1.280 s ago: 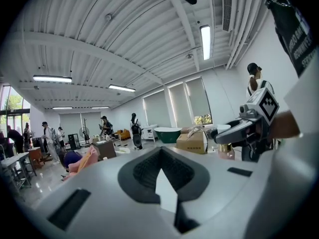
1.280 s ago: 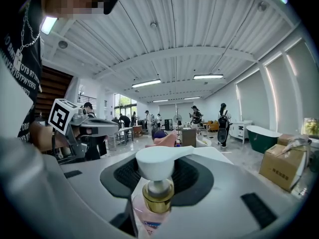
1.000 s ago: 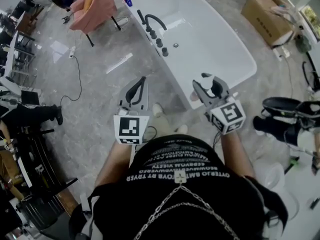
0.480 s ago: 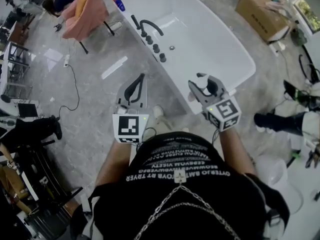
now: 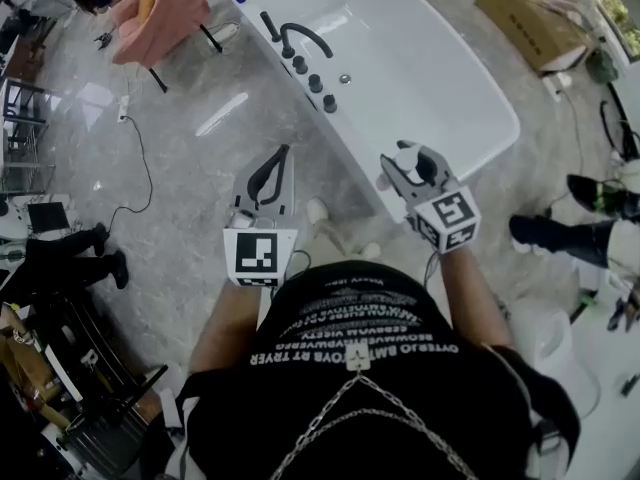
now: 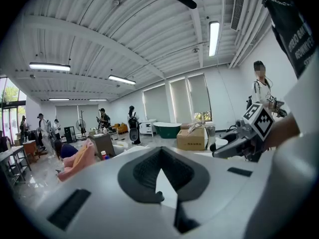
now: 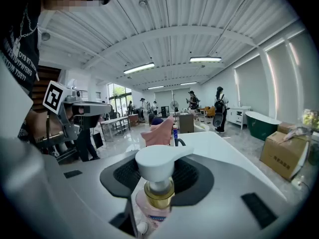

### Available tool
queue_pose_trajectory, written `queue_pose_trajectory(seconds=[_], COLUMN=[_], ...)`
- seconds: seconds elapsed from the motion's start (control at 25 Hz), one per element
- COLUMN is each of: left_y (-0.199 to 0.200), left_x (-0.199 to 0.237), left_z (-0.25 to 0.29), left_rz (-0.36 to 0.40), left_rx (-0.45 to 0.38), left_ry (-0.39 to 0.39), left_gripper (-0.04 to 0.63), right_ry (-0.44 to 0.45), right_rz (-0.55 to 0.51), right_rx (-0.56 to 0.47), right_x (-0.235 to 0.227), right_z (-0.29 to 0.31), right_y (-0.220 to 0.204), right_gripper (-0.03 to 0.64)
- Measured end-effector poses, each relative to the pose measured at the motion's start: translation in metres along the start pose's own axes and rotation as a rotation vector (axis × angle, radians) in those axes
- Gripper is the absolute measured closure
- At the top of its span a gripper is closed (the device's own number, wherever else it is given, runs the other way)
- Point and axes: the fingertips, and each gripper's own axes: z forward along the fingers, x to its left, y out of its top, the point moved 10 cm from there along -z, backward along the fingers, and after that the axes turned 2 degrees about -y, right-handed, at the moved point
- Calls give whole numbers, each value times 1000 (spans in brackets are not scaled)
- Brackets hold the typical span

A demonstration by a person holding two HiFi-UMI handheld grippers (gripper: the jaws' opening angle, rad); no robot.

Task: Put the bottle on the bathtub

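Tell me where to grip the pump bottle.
Grip the pump bottle just under its gold collar, from the side, as the right gripper does now. The wide white pump head overhangs the jaws, so the upright bottle should not slip down.

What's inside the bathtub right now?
The bathtub looks bare and white inside. Its near end is covered by the right gripper holding the pump bottle, so that part can't be seen.
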Motion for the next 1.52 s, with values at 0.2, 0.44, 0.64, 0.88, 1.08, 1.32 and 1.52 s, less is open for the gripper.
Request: queue_pose_trajectory(seconds=[0.2,0.44,0.64,0.88,1.08,1.32,1.52], left_y=[-12,-28,-36,-46,-58,-77,-86], left_x=[8,20,22,33,33,33,35], left_z=[2,9,20,36,45,53,61], left_rz=[-32,-38,-38,-42,-46,-65,-67], left_rx=[4,28,37,39,60,94,120], left_ry=[5,-5,-23,-19,-23,-43,-51], left_gripper=[594,594,594,594,594,594,594], right_ry=[-5,-31,-45,-54,-70,-87,-84], right_rz=[39,65,80,103,118,137,124], right_rx=[49,101,142,182,209,238,263], right_x=[-2,-7,-17,-26,-36,-48,-60], right_z=[21,46,62,80,93,116,139], right_y=[-22,-50,-69,-88,-108,-126,-147], right_gripper=[468,466,465,463,463,463,462])
